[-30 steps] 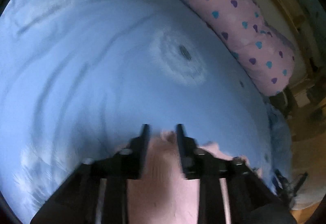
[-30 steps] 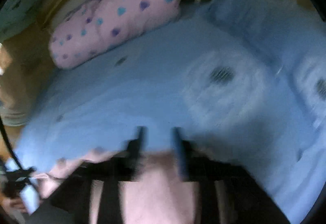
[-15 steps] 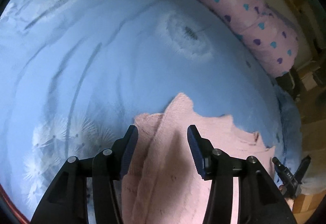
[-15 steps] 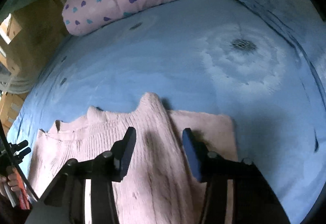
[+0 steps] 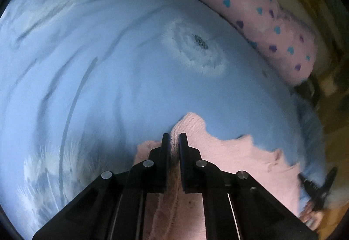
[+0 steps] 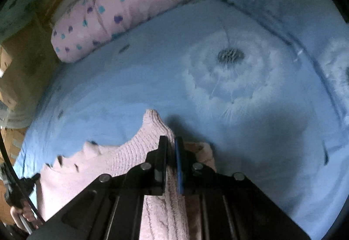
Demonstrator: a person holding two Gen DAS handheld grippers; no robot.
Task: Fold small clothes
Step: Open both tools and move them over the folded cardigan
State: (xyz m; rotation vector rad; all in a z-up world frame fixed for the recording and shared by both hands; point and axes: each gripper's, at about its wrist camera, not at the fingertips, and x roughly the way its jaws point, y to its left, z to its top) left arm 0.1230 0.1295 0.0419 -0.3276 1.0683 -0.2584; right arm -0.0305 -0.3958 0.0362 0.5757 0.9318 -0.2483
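Both jaws just closed, pinching pink knit garment [image 5: 231, 159] ridge.

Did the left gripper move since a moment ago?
Yes. The left gripper has come down closer to the blue bed cover, and its jaws have just been closing; they now pinch a ridge of the pink sweater.

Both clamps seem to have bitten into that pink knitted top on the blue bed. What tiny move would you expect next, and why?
Probably a small lift of both together. The left gripper and the right gripper have just closed their jaws on a ridge of the pink knit garment, which lies flat on the blue bedspread. Raising that pinched edge would free it for folding over.
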